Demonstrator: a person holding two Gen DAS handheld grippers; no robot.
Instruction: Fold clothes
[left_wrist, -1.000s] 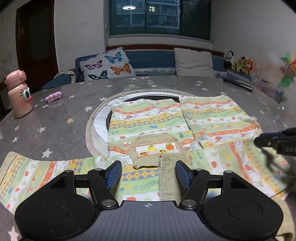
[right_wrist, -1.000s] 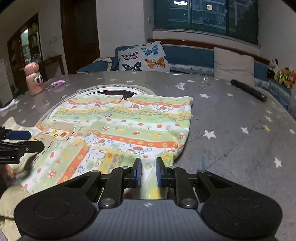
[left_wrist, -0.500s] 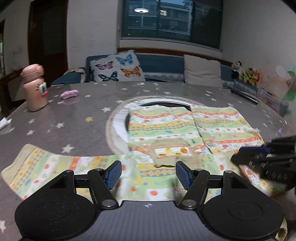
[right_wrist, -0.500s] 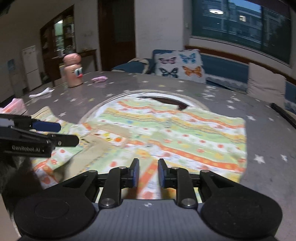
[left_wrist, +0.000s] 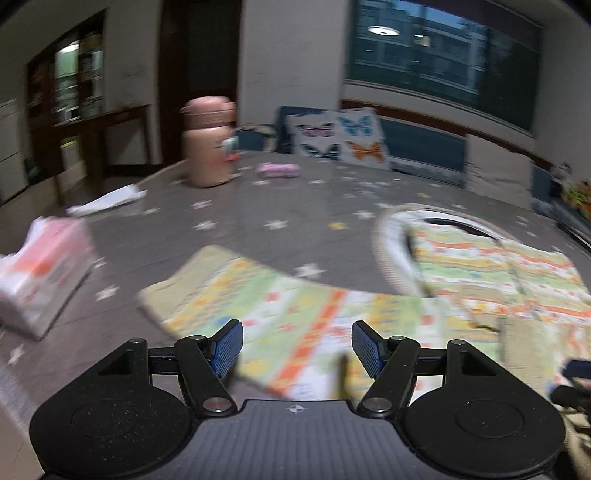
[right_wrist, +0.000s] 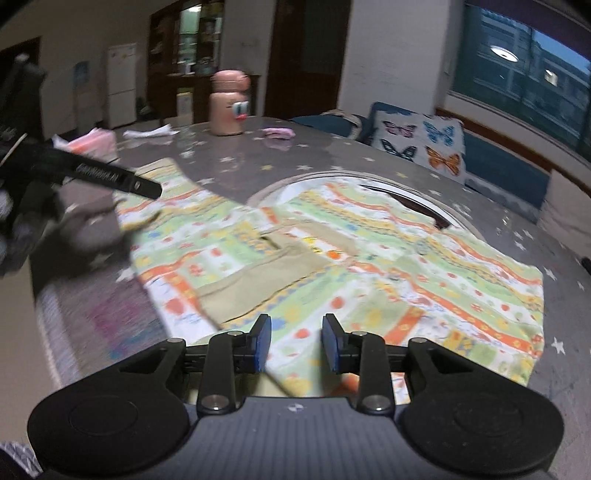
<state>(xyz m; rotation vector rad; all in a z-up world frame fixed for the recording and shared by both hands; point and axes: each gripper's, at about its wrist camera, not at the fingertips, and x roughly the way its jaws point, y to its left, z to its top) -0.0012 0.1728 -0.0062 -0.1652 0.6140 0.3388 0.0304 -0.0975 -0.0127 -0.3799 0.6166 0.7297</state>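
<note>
A child's shirt (right_wrist: 369, 258) with green, orange and yellow stripes and a beige collar lies spread on the grey star-patterned table (right_wrist: 314, 155). Its left sleeve (left_wrist: 258, 306) stretches out flat to the left. My left gripper (left_wrist: 297, 347) hovers over that sleeve, open wide, with nothing pinched. One of its fingers (right_wrist: 122, 179) shows at the left of the right wrist view, above the sleeve's cuff. My right gripper (right_wrist: 296, 341) is over the shirt's near hem and its jaws are opening. Cloth lies under the gap, but the pads do not press on it.
A pink bottle (left_wrist: 208, 142) stands at the table's far left, with a small pink thing (left_wrist: 279, 170) and white paper (left_wrist: 107, 199) near it. A tissue pack (left_wrist: 40, 266) lies at the left edge. The shirt's far part lies over a round ring (left_wrist: 384, 236).
Both views have swung left. The left gripper moved from the collar out over the left sleeve. The right jaws, nearly shut at the hem before, have widened.
</note>
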